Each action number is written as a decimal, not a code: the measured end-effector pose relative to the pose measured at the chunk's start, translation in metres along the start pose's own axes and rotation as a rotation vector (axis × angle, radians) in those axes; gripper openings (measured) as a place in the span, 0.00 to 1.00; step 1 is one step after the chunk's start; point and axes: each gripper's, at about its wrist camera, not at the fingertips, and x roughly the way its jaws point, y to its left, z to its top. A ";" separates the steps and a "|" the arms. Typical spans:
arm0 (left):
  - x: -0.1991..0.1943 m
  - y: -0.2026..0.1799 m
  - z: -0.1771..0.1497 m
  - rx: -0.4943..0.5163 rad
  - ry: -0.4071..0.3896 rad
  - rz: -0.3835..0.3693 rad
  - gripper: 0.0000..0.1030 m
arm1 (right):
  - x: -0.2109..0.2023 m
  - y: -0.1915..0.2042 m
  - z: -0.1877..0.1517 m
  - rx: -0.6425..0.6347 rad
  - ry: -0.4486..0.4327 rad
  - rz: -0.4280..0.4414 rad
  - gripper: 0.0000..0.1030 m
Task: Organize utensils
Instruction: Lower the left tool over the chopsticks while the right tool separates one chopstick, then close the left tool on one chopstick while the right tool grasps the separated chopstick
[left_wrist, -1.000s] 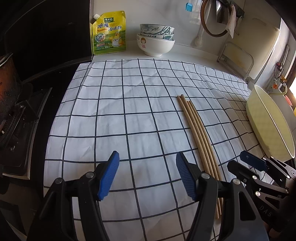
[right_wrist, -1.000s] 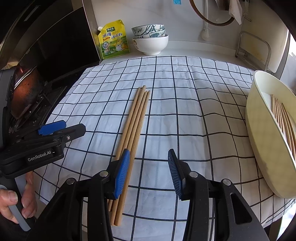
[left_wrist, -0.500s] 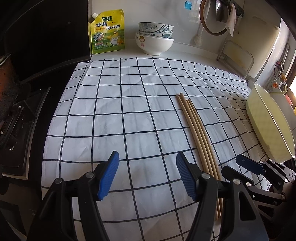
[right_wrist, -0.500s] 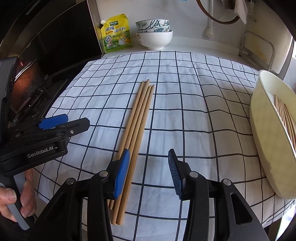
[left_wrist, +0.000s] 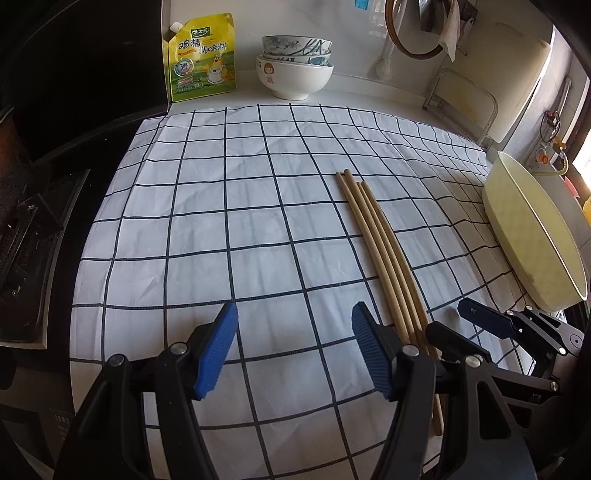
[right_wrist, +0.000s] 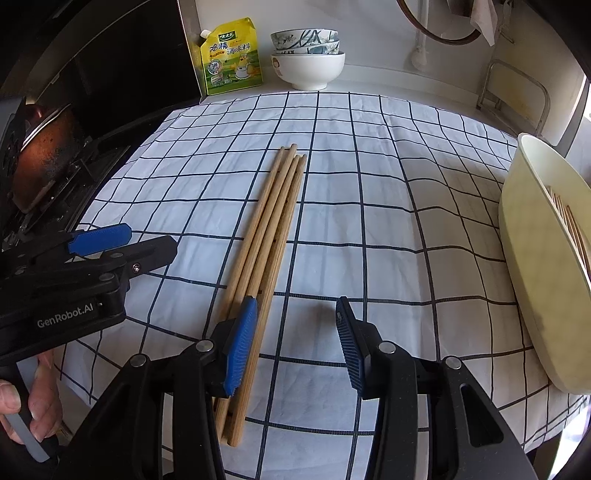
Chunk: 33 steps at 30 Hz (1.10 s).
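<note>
Several wooden chopsticks (right_wrist: 269, 236) lie side by side on the checked cloth (right_wrist: 369, 206), their near ends toward me. My right gripper (right_wrist: 295, 343) hovers open over those near ends. Its left pad (right_wrist: 242, 347) sits above the bundle, and only cloth shows between the pads. In the left wrist view the chopsticks (left_wrist: 380, 251) lie just right of my open, empty left gripper (left_wrist: 293, 350). A cream oval tray (right_wrist: 532, 236) at the right edge holds more chopsticks (right_wrist: 569, 221). Each gripper appears in the other's view: the right gripper (left_wrist: 448, 319) and the left gripper (right_wrist: 151, 240).
Stacked bowls (left_wrist: 293, 66) and a yellow seasoning pouch (left_wrist: 201, 59) stand at the back by the wall. A dark stove with a pan (right_wrist: 40, 158) borders the cloth on the left. A hand (right_wrist: 22, 406) grips the left gripper's handle. A metal rack (left_wrist: 461, 103) stands back right.
Both views have drifted slightly. The chopsticks lie where they were, and both grippers keep the same opening.
</note>
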 end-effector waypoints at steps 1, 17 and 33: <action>0.000 -0.002 -0.001 0.003 0.002 -0.005 0.61 | 0.000 -0.002 0.000 0.002 -0.002 -0.006 0.41; 0.014 -0.037 -0.006 0.067 0.027 -0.021 0.64 | -0.002 -0.048 0.000 0.090 -0.027 -0.055 0.41; 0.018 -0.041 -0.008 0.110 0.028 0.066 0.68 | -0.004 -0.048 -0.003 0.080 -0.043 -0.013 0.41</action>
